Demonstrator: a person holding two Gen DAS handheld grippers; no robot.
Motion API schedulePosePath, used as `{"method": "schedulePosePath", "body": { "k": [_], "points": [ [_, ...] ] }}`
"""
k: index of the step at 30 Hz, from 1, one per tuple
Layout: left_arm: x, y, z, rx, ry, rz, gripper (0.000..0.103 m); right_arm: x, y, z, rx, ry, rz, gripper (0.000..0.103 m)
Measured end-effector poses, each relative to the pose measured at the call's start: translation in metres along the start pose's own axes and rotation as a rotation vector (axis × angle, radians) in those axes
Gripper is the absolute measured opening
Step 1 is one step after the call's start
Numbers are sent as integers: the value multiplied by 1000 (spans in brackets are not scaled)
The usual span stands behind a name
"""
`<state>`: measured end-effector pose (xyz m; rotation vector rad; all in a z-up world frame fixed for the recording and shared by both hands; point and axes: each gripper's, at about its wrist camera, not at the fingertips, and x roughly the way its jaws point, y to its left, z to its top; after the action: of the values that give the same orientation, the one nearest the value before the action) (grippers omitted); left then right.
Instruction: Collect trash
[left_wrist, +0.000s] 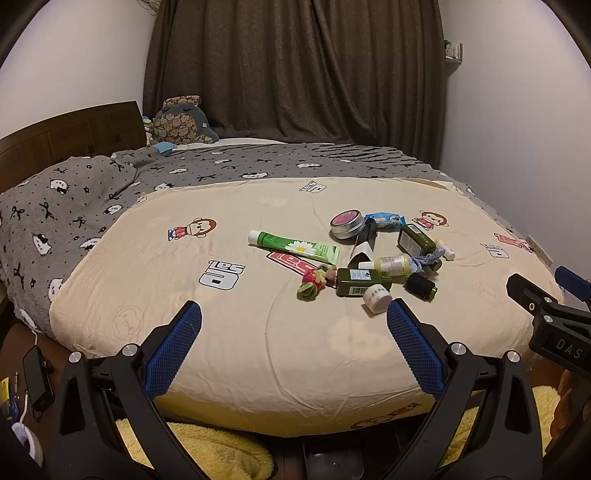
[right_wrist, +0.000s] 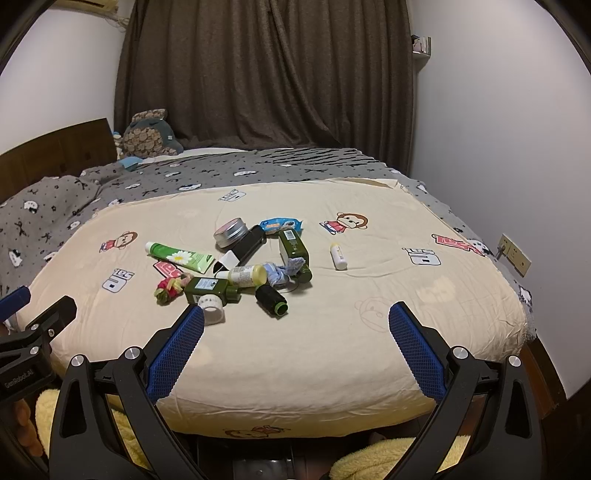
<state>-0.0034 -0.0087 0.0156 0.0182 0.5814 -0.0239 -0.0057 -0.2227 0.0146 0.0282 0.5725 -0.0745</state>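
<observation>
— Fingers?
— Both the left gripper (left_wrist: 294, 314) and right gripper (right_wrist: 296, 315) are spread wide, holding nothing, above the cream cartoon-print bedsheet (left_wrist: 229, 343).
— Trash?
— Small white round jar (left_wrist: 376, 300) lies just beyond the left gripper's right finger; green daisy tube (left_wrist: 293, 248), dark green bottles (left_wrist: 360, 282) and black spool (right_wrist: 271, 300) cluster further out.

Bed cover (left_wrist: 258, 350): smooth matt cream cloth, faintly creased. Blanket (left_wrist: 74, 206): fuzzy grey fleece. Round tin (right_wrist: 231, 232): brushed metal. Green tube (left_wrist: 293, 248): glossy plastic. Headboard (left_wrist: 70, 134): dark wood. Curtain (right_wrist: 266, 74): coarse brown weave. Left hand-held gripper (left_wrist: 294, 309) pads (left_wrist: 173, 354): blue, knurled rubbery texture.
</observation>
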Motion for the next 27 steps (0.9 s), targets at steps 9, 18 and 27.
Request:
{"method": "schedulePosePath", "body": {
  "k": [9, 18, 27],
  "points": [
    [1, -1, 2, -7, -3, -1, 95, 0, 0, 0, 2, -1, 0, 100],
    [0, -1, 1, -9, -8, -3, 95, 0, 0, 0, 3, -1, -1, 100],
    [1, 1, 1, -12, -4, -4, 95, 2, 0, -1, 2, 2, -1, 100]
  ]
}}
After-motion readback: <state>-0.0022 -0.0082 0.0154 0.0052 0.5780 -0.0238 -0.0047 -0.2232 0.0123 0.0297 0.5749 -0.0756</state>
